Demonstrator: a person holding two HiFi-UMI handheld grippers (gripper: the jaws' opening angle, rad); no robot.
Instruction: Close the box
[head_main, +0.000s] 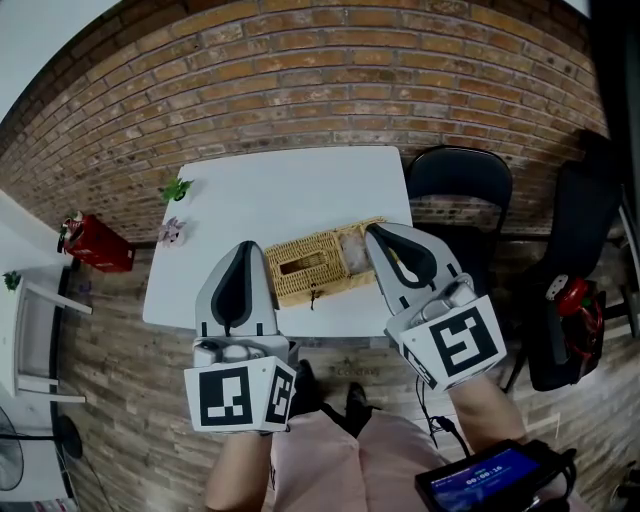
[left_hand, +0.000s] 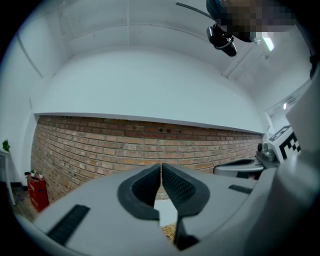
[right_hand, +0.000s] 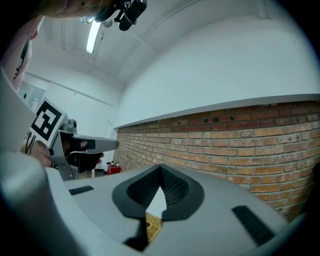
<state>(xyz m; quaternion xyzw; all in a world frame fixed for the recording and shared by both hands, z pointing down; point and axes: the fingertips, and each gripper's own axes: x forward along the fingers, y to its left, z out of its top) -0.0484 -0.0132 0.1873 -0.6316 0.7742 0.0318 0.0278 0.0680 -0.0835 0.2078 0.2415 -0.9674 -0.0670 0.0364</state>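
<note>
Red brick wall (head_main: 330, 80) stood behind the white rectangular table (head_main: 260, 190). On that table, the tan woven wicker box (head_main: 310, 268) lay between both tools, just right of the clenched, empty left gripper (head_main: 243, 248) and left of and beneath the clenched, empty right gripper (head_main: 372, 232).

A small screen (head_main: 488, 476) at the lower right of the head view shows pale, timer-like digits, too blurred to read with certainty. The left gripper (head_main: 244, 250) and right gripper (head_main: 375, 235) carry black-and-white square code markers. Faint print on the floor (head_main: 352, 372) is illegible.
</note>
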